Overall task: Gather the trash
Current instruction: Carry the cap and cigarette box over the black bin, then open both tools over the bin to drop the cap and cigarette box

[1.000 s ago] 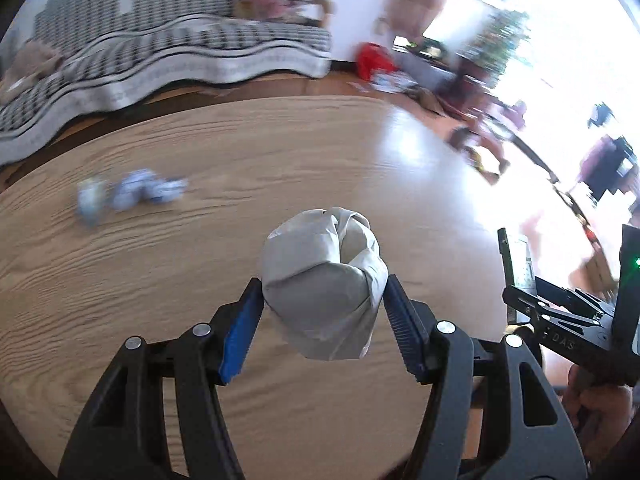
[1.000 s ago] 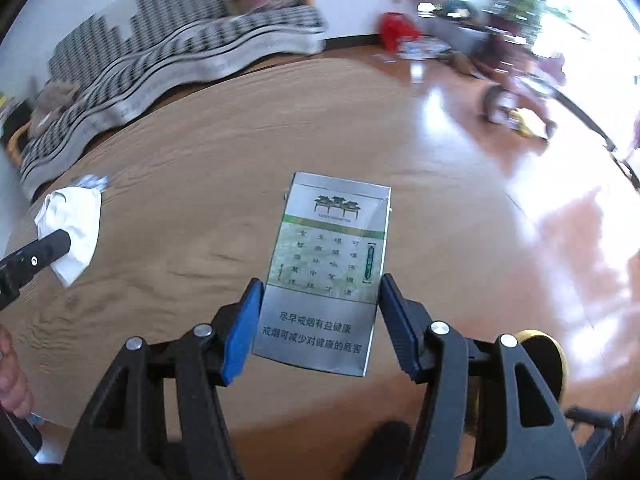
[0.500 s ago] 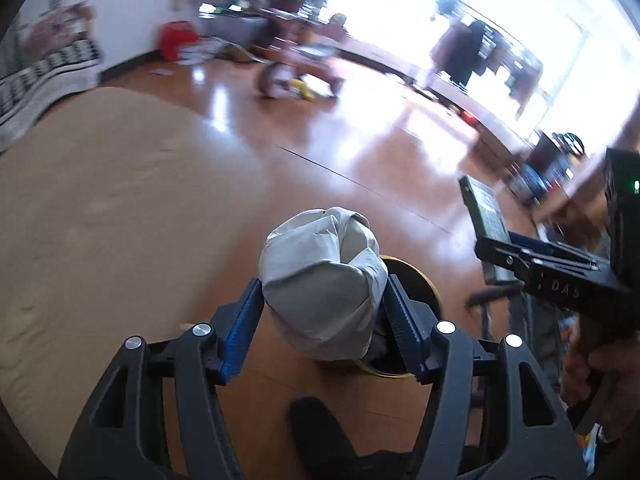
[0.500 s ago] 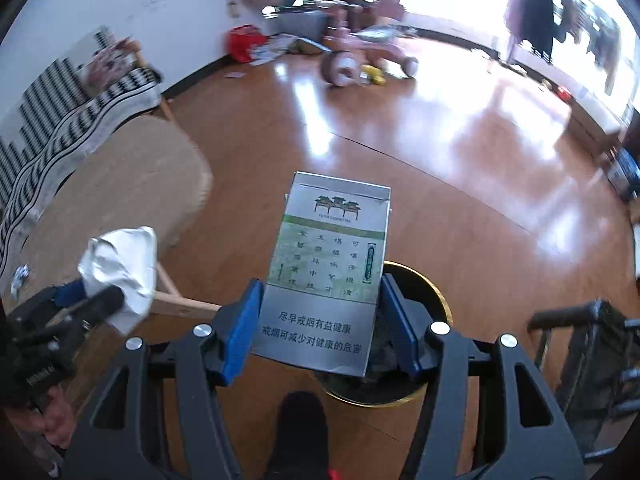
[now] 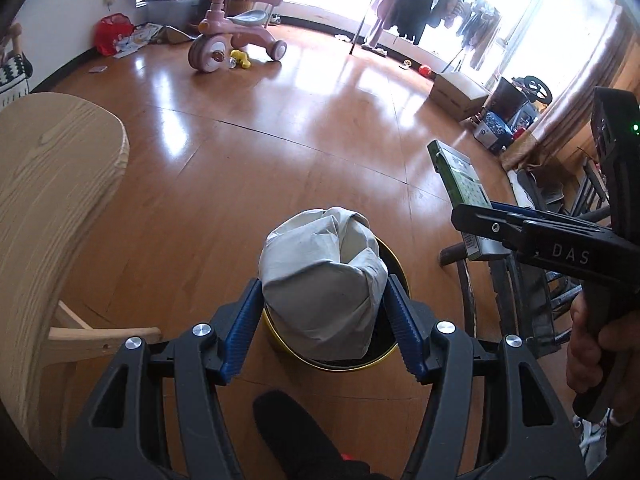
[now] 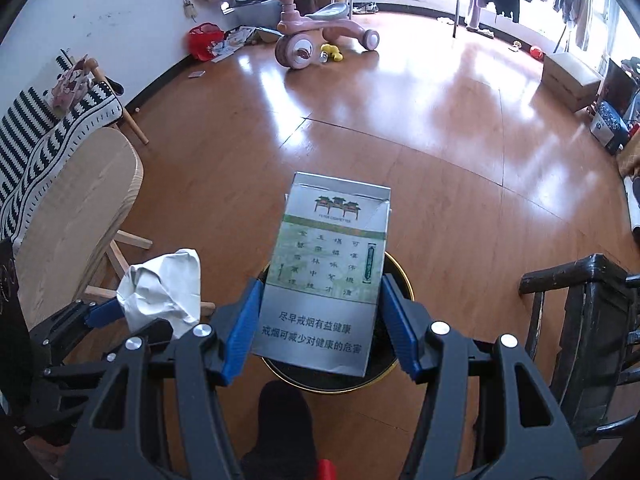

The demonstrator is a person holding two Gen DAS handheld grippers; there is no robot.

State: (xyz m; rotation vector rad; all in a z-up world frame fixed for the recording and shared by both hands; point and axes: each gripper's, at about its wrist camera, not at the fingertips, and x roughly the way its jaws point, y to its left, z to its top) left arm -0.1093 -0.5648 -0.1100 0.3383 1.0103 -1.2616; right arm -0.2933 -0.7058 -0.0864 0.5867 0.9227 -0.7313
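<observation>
Nearest the cameras, a crumpled paper wad (image 5: 320,280) is clamped between the pads of the left gripper (image 5: 322,326), and a cigarette pack (image 6: 326,272) is gripped by the right gripper (image 6: 318,326). Directly beneath both, a gold-rimmed bin (image 5: 390,354) is seen on the floor, so both pieces are judged picked up and carried over; only the release is left. To the left, the wooden table (image 5: 52,184) is passed; farther off, a pink tricycle (image 5: 228,36) is parked.

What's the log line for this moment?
left gripper: shut on tissue | right gripper: shut on pack | both over bin
</observation>
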